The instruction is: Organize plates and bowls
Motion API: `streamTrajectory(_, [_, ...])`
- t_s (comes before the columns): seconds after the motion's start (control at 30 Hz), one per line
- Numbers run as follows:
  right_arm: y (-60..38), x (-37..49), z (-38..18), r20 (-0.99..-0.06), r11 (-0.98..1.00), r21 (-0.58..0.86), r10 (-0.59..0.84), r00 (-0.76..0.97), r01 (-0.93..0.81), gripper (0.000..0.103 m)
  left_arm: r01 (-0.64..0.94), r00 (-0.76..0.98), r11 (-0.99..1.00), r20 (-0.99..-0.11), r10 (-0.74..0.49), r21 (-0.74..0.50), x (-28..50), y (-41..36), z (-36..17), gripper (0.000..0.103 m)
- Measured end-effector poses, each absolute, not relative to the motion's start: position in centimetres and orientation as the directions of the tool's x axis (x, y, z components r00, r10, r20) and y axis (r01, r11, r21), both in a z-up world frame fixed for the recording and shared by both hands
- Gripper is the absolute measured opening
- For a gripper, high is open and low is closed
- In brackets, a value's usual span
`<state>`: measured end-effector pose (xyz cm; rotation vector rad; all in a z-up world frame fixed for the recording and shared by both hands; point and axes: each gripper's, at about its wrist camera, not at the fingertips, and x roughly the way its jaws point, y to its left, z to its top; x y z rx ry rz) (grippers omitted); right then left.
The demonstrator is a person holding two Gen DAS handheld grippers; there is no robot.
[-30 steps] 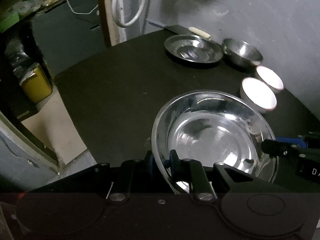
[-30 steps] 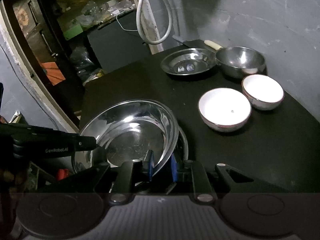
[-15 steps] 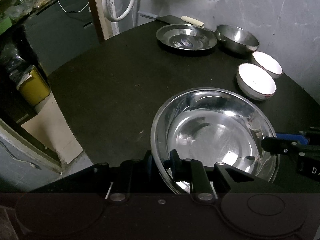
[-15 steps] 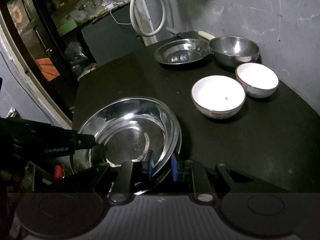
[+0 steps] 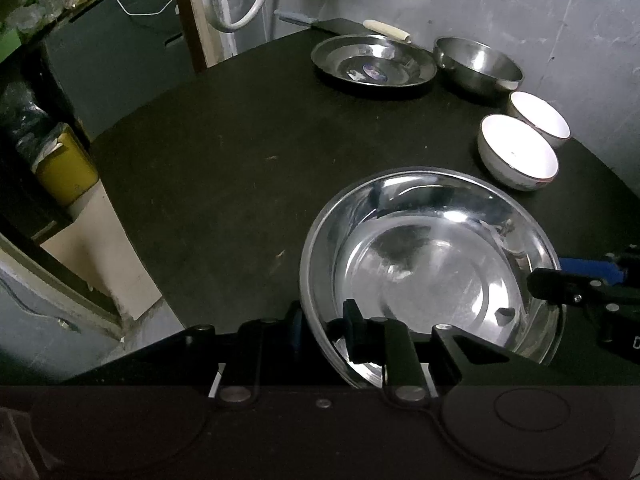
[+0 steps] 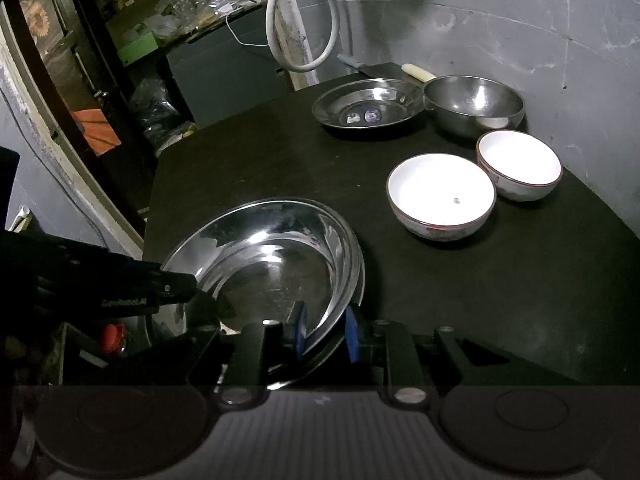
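Note:
A large steel plate point(image 5: 432, 264) sits tilted at the near side of the black table point(image 5: 224, 152); it also shows in the right wrist view point(image 6: 276, 260). My left gripper point(image 5: 324, 332) is shut on its near-left rim. My right gripper point(image 6: 326, 330) is shut on its opposite rim, and shows from the side in the left wrist view point(image 5: 576, 288). A second steel plate point(image 5: 372, 64) lies at the far side, with a steel bowl point(image 5: 476, 64) to its right. Two white bowls point(image 6: 440, 196) point(image 6: 518, 166) stand side by side right of centre.
A knife with a pale handle point(image 5: 384, 30) lies behind the far plate. A grey wall point(image 6: 520, 20) runs along the right. A white hose loop point(image 6: 304, 20) hangs at the back. A yellow container point(image 5: 64, 168) stands on the floor left of the table.
Both grippers have carried the large steel plate forward over the table, closer to the white bowls and far plate. Both stay shut on its rim.

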<state>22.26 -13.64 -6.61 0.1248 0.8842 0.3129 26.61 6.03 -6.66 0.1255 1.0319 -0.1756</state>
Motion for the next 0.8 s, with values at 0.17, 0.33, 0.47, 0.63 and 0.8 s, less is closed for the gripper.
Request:
streamTrajectory(0.17, [-13.6, 22.3, -6.6, -0.739, 0.946, 0.234, 0.322, 0.591, -0.223, 0.029, 0.206, 0.496, 0.978, -0.864, -0.085, 0.022, 26.6, 5.9, -6.8, 0.023])
streamTrajectory(0.33, [-13.6, 22.5, -6.8, -0.746, 0.948, 0.232, 0.318, 0.585, -0.22, 0.034, 0.198, 0.508, 0.98, -0.858, -0.076, 0.031, 26.7, 5.9, -6.6, 0.029])
streamTrajectory(0.47, [-13.6, 22.4, -6.9, -0.744, 0.947, 0.235, 0.321, 0.586, -0.22, 0.034, 0.17, 0.522, 0.985, -0.851, -0.053, 0.043, 26.8, 6.0, -6.3, 0.056])
streamTrajectory(0.63, [-13.8, 22.3, -6.7, -0.729, 0.95, 0.227, 0.313, 0.609, -0.217, 0.056, 0.119, 0.565, 0.991, -0.825, -0.017, 0.061, 27.3, 6.4, -5.7, 0.085])
streamTrajectory(0.8, [-14.4, 22.7, -6.3, -0.704, 0.947, 0.239, 0.32, 0.634, -0.213, 0.088, 0.089, 0.596, 0.995, -0.803, -0.008, 0.056, 28.9, 7.0, -5.5, 0.098])
